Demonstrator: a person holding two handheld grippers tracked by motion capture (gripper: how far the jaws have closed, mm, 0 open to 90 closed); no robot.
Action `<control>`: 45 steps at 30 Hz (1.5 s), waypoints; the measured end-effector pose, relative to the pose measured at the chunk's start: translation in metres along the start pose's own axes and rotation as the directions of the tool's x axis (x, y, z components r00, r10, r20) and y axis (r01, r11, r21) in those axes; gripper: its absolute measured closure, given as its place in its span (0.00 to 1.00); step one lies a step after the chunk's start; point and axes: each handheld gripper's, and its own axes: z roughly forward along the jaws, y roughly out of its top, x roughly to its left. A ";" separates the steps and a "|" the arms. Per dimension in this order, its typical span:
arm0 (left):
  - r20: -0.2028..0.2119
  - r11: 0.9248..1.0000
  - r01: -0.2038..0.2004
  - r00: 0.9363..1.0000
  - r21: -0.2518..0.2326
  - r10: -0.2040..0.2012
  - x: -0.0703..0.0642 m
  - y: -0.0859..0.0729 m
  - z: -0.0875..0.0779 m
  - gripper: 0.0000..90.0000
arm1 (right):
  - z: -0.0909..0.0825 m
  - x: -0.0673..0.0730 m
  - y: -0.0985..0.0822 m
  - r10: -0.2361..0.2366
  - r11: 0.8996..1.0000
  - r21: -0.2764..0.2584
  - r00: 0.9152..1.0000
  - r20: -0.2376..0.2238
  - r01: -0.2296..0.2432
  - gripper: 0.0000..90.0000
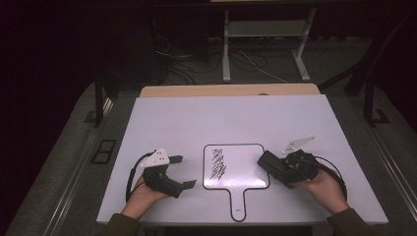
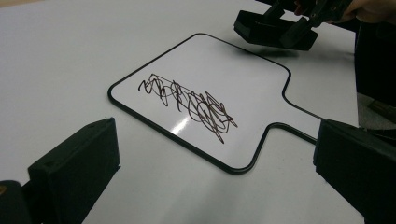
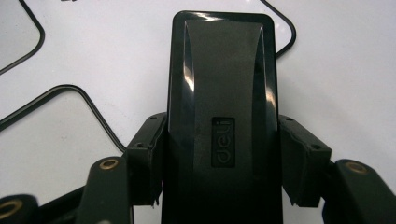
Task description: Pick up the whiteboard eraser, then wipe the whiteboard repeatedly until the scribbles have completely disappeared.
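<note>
Nearest the person, the handle of the small whiteboard (image 1: pixel 238 201) points toward the worktop's (image 1: pixel 162 113) front edge, and the board lies flat between the two hands. To its left the left gripper (image 1: pixel 183 172) rests low on the worktop with its fingers (image 2: pixel 77 163) standing wide apart and nothing between them, aimed across at the board. To the right, the right gripper (image 1: pixel 273 169) has its fingers (image 3: pixel 147 154) closed on the flanks of a black eraser (image 3: pixel 223 107) (the moulded brand mark faces the gripper's camera), which sits square and centred in the grip. The eraser hangs over the board's right edge, seemingly just clear of the surface, while the dark scribble (image 1: pixel 218 164) lies left of centre. The step in hand is judged to be wiping that scribble off. To do it well, the eraser's felt face should be lowered flat, not on an edge, then drawn across the marks in overlapping passes with even pressure. The light board may slide under the stroke; the empty left gripper is well placed to pin its near-left rim or handle first. Beyond the board the worktop carries nothing further.
</note>
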 end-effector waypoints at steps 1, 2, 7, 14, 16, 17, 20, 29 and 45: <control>0.000 1.000 -0.001 1.000 0.000 0.001 0.000 0.000 0.000 0.00 | -0.001 0.000 0.001 -0.007 1.000 -0.001 1.000 0.001 0.007 0.43; 0.000 1.000 -0.003 1.000 0.001 0.003 0.000 0.000 0.000 0.00 | -0.002 0.000 0.001 -0.007 1.000 -0.004 1.000 0.003 0.007 0.43; -0.004 1.000 -0.011 1.000 0.006 0.011 -0.002 0.001 0.001 0.00 | -0.004 0.003 0.003 -0.021 1.000 -0.012 1.000 0.004 0.021 0.43; -0.004 1.000 -0.013 1.000 0.006 0.013 -0.003 0.002 0.001 0.00 | -0.005 0.004 0.011 -0.041 0.999 -0.024 0.999 -0.004 0.041 0.43; -0.004 1.000 -0.011 1.000 0.006 0.011 -0.003 0.001 0.001 0.00 | -0.004 0.004 0.015 -0.045 0.999 -0.025 0.999 -0.004 0.044 0.43; -0.003 1.000 -0.010 1.000 0.004 0.010 -0.003 0.001 0.001 0.00 | -0.003 0.004 0.017 -0.049 0.998 -0.026 0.999 -0.003 0.049 0.43; -0.003 1.000 -0.013 1.000 0.003 0.013 -0.003 0.001 0.001 0.00 | 0.000 0.004 0.022 -0.053 0.998 -0.029 0.999 -0.011 0.053 0.43; -0.002 1.000 -0.010 1.000 -0.001 0.010 -0.004 0.001 0.001 0.00 | 0.006 0.008 0.037 -0.073 0.997 -0.032 0.997 -0.023 0.073 0.43; -0.002 1.000 -0.004 1.000 -0.002 0.004 -0.003 0.001 0.001 0.00 | 0.022 0.012 0.063 -0.096 0.995 -0.027 0.994 -0.061 0.094 0.43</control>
